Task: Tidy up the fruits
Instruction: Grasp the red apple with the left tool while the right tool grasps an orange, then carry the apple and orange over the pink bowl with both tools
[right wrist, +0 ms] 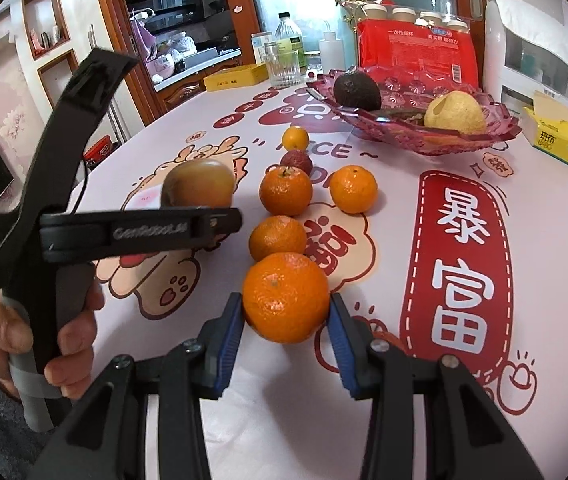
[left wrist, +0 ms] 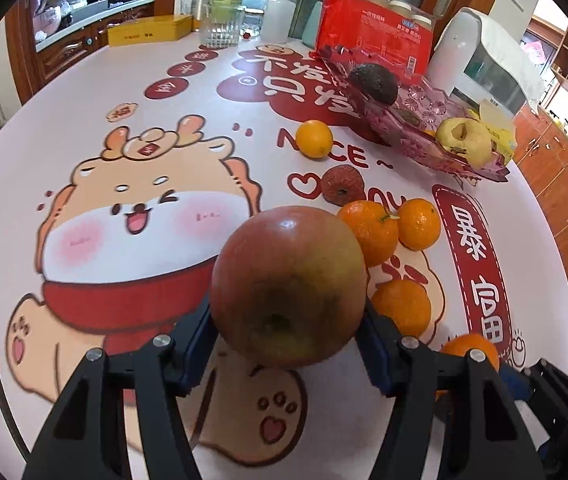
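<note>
Left gripper (left wrist: 288,344) grasps the apple (left wrist: 288,286); right gripper (right wrist: 286,320) grasps a tangerine (right wrist: 286,296). Both fruits sit low over the table (left wrist: 124,100). The tray (right wrist: 444,136) lies ahead and to the right, well apart, nearer the right hand

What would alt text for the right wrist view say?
Blue-padded tongs grip an orange on a cartoon-printed table. Beyond lie more oranges and a pink fruit dish; at left, a hand holds a second tool clamping an apple.
</note>
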`<state>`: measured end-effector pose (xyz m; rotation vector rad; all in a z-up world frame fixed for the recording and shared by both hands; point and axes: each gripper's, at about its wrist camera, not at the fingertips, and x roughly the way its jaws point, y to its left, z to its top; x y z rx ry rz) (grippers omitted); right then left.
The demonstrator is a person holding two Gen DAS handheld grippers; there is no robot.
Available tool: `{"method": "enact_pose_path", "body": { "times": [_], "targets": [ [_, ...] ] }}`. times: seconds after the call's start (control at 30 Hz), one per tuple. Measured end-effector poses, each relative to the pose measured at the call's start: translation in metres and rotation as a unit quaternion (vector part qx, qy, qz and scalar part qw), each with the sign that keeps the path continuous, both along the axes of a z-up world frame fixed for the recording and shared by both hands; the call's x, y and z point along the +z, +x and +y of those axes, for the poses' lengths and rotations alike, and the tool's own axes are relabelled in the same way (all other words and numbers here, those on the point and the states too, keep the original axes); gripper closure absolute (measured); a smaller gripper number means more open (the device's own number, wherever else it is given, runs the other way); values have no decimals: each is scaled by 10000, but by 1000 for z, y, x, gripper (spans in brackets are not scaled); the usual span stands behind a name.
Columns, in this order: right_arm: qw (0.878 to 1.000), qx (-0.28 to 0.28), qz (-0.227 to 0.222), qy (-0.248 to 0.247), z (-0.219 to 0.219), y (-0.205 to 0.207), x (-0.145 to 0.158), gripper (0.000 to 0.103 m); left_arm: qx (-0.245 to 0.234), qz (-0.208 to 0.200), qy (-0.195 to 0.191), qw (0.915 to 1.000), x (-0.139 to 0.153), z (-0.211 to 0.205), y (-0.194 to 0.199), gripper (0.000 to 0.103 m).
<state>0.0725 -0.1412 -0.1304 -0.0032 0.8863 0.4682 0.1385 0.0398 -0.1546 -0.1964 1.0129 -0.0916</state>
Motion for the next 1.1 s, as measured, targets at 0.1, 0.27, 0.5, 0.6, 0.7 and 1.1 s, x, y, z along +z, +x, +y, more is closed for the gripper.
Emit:
{"method": "enact_pose_path", "body": {
  "times": [0.1, 0.27, 0.5, 0.6, 0.7, 1.1],
  "targets": [
    [10000, -2, -49, 8, 1, -3, 5, 61, -29, -98, -26, 9999, 11, 2, -11, 41],
    [9997, -10, -207, 112, -2, -7, 26, 61, -221, -193, 18, 9996, 39, -2, -22, 41],
    [9981, -160, -475, 355, -24, 5, 83, 61, -553, -119, -3, 9984, 90, -16, -9, 41],
    [9974, -267, -563, 373, -37, 18, 108, 61, -729, -250, 140, 9969, 123, -28, 3, 41],
    [9967, -423, -647, 251, -52, 39, 136, 61, -914, -297, 136, 9953, 151, -40, 16, 41],
    [9907, -1049, -859, 95, -96, 128, 212, 61, -1195, -701, 449, 9893, 248, -88, 96, 41]
  ]
}}
